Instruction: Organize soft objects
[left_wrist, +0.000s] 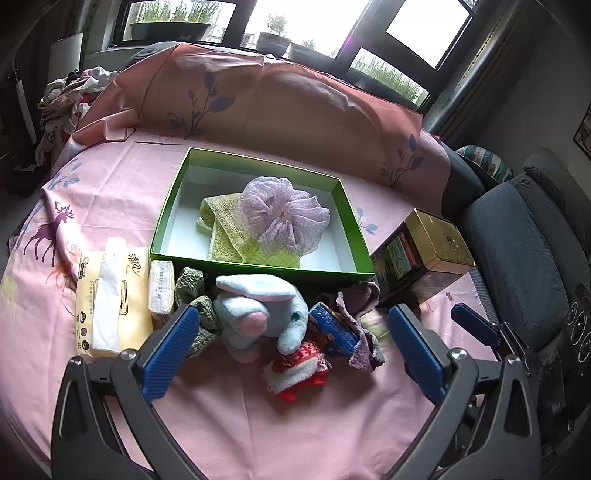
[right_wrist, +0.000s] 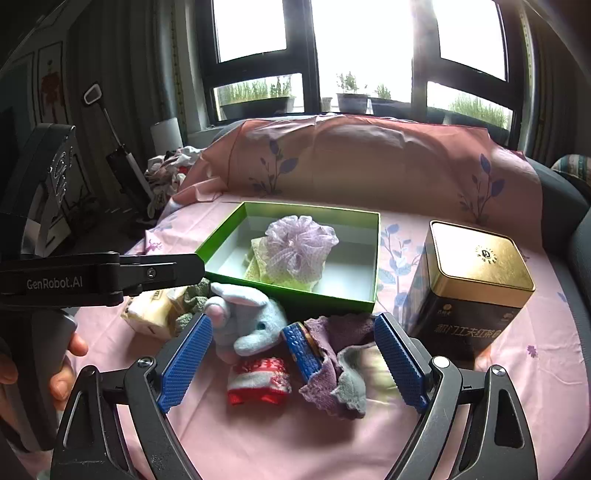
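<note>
— On the pink bedsheet (left_wrist: 258, 417), just in front of the green box (left_wrist: 173, 206), what lies in the heap?

— A pale blue plush elephant (left_wrist: 258, 314) on its side, a red and white sock (left_wrist: 295, 373) nearest the cameras, a purple cloth (right_wrist: 332, 369) crumpled to the right of it, and a blue patterned packet (right_wrist: 301, 350) wedged between elephant and cloth. A grey-green knitted cloth (left_wrist: 199, 306) sits bunched at the elephant's left.

— And inside the box?

— A lilac mesh bath pouf (left_wrist: 284, 218) resting on a yellow-green towel (left_wrist: 229, 236), both on the white floor of the box.

— What are the grippers doing?

— The left gripper (left_wrist: 291, 332) has its blue pads spread wide, with the elephant and the packet showing in the gap; neither pad presses on anything. The right gripper (right_wrist: 293, 354) also stands well open, with sock, packet and purple cloth seen between its pads, and it grips nothing. Its view shows the left gripper from the side, with a hand (right_wrist: 62, 373) round the handle.

— Anything further out?

— A tissue pack (left_wrist: 110, 299) and a small wrapped packet (left_wrist: 161, 288) left of the heap, a dark tin with a gold lid (right_wrist: 476, 288) at the right beside the box, a pink leaf-print pillow (left_wrist: 280, 99) behind, windows beyond.
</note>
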